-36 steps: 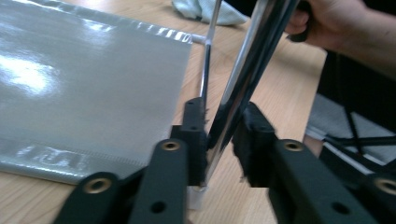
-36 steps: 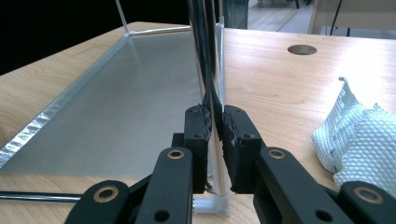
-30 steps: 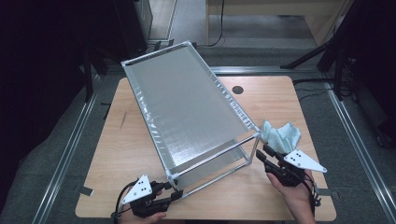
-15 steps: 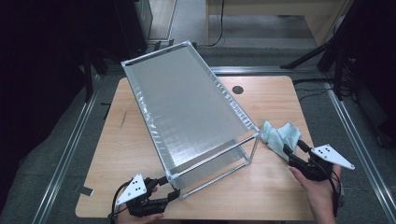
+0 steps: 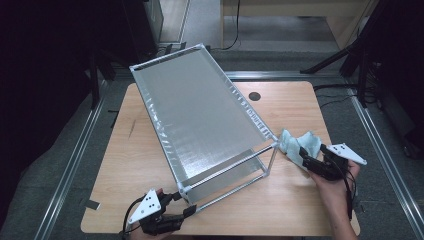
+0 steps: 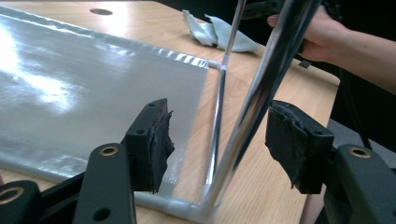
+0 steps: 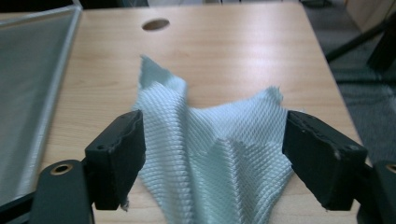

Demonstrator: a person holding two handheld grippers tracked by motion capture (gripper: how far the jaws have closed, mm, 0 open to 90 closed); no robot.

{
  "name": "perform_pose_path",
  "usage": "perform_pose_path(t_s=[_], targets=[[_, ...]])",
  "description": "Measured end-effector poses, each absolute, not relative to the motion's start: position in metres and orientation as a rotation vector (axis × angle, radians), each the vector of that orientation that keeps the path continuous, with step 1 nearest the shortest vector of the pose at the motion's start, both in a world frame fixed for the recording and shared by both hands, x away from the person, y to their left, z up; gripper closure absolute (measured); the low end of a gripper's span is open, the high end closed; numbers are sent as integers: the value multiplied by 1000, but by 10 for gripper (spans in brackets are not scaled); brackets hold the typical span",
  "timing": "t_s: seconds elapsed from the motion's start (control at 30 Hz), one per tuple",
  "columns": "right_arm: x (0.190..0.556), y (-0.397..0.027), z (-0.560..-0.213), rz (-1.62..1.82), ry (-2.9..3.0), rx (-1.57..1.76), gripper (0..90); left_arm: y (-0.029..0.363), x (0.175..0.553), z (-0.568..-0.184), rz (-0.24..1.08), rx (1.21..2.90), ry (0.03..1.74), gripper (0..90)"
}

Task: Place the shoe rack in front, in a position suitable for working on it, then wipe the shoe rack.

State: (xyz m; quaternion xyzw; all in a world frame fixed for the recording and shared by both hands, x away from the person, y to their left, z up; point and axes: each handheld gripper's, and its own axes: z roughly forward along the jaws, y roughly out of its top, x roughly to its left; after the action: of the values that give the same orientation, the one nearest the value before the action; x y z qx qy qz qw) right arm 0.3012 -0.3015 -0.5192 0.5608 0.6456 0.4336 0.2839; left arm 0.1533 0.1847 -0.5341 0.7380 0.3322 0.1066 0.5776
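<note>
A metal tube frame with a silver sheet (image 5: pixel 200 115) stands tilted on the wooden table (image 5: pixel 295 210). My left gripper (image 5: pixel 192 209) sits at the frame's near corner. Seen from the left gripper view, my left gripper (image 6: pixel 219 126) is open after its jaws have just been opening, with a frame tube (image 6: pixel 261 79) between the pads, close to the right one. A pale green cloth (image 5: pixel 300 142) lies crumpled by the frame's right corner. My right gripper (image 5: pixel 304 159) is at the cloth's near edge. Its jaws have just been opening and stand wide, my right gripper (image 7: pixel 215 135) astride the cloth (image 7: pixel 205 116).
A round hole (image 5: pixel 255 96) pierces the table at the back right. The frame covers most of the table's left and middle. Bare wood (image 5: pixel 300 205) lies in front of the right hand. Metal rails (image 5: pixel 70 160) run along the floor on both sides.
The right hand has moved rightward from the frame's near right corner to the cloth, and its jaws have spread. The left gripper's jaws have opened off the tube; that hand stayed put.
</note>
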Motion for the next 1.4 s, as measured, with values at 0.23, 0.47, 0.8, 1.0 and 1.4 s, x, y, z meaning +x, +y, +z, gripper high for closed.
perform_pose_path(t_s=[0.23,0.47,0.8,1.0,1.4], targets=[[317,-296,-537,1069,1763,1539,226,177,156,-539,307,1772,832,209],[320,-295,-542,987,1808,1577,371,175,157,-545,320,1755,853,203],[324,-296,-549,1000,1819,1618,276,170,153,-546,406,1755,898,331],[327,-298,-549,984,1813,1661,297,165,154,-548,374,1770,909,357],[319,-295,-549,943,1836,1597,602,161,150,-548,450,1720,902,492]])
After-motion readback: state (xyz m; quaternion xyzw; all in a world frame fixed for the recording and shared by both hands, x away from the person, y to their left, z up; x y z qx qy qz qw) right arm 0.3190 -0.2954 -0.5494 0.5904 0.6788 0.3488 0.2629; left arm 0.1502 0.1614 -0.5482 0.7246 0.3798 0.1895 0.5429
